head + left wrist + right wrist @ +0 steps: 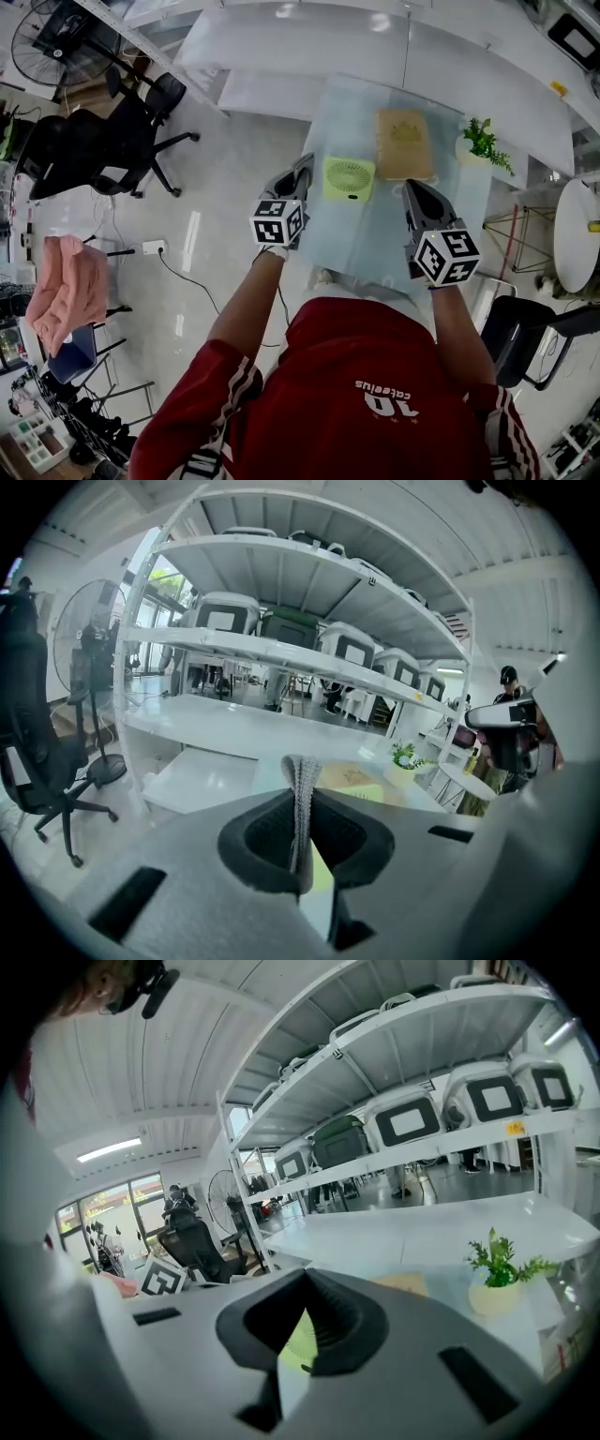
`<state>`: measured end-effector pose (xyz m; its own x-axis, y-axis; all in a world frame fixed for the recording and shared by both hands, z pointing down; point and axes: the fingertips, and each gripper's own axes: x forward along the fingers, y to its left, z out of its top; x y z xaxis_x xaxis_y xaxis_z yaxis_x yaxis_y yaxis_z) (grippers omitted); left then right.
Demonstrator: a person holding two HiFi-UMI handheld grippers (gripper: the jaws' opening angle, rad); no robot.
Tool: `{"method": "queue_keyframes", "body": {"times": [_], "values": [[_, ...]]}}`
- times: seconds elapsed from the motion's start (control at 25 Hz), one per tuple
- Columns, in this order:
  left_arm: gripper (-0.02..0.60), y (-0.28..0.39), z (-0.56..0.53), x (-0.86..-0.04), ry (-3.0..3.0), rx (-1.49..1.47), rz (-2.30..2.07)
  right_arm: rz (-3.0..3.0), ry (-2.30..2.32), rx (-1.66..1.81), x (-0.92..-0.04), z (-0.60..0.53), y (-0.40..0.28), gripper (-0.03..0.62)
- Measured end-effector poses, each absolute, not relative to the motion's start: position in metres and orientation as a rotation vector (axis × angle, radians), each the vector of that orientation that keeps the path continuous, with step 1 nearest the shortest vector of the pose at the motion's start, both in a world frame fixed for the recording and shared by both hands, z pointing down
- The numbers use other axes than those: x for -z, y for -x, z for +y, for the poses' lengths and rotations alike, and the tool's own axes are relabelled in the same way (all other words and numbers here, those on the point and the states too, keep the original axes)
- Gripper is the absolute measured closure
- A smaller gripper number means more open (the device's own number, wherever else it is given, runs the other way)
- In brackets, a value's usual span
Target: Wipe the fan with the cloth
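Observation:
On the glass table (375,244) stands a small green fan (349,178), with a tan cloth (404,143) lying flat just behind and to its right. My left gripper (303,172) hovers just left of the fan, its pads (300,799) pressed together with nothing between them. My right gripper (412,190) hangs to the right of the fan, in front of the cloth, jaws closed and empty. Parts of the fan (321,872) (299,1342) show behind each gripper's jaws, and the cloth (404,1281) lies beyond.
A potted plant (483,142) stands at the table's far right corner. White shelving (375,47) runs behind the table. Black office chairs (112,131) stand on the floor to the left, a pink towel (66,286) hangs lower left, and a round white table (577,234) is at right.

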<state>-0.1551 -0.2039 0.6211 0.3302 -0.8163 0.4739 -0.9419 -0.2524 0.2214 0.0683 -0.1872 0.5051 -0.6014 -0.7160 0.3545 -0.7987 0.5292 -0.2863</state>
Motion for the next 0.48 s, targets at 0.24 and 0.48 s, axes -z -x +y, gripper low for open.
{"method": "queue_keyframes", "body": {"times": [0.24,0.48], "values": [[0.554,0.149,-0.216,-0.639,-2.076,-0.323,-1.538,-2.547,-1.324,-0.660,-0.514,-0.197,-0.080,0.591],[0.554,0.137,-0.225,-0.648,-2.071,-0.328,-1.518,-2.534,-1.332,-0.688,-0.517,-0.202,-0.085,0.591]]}}
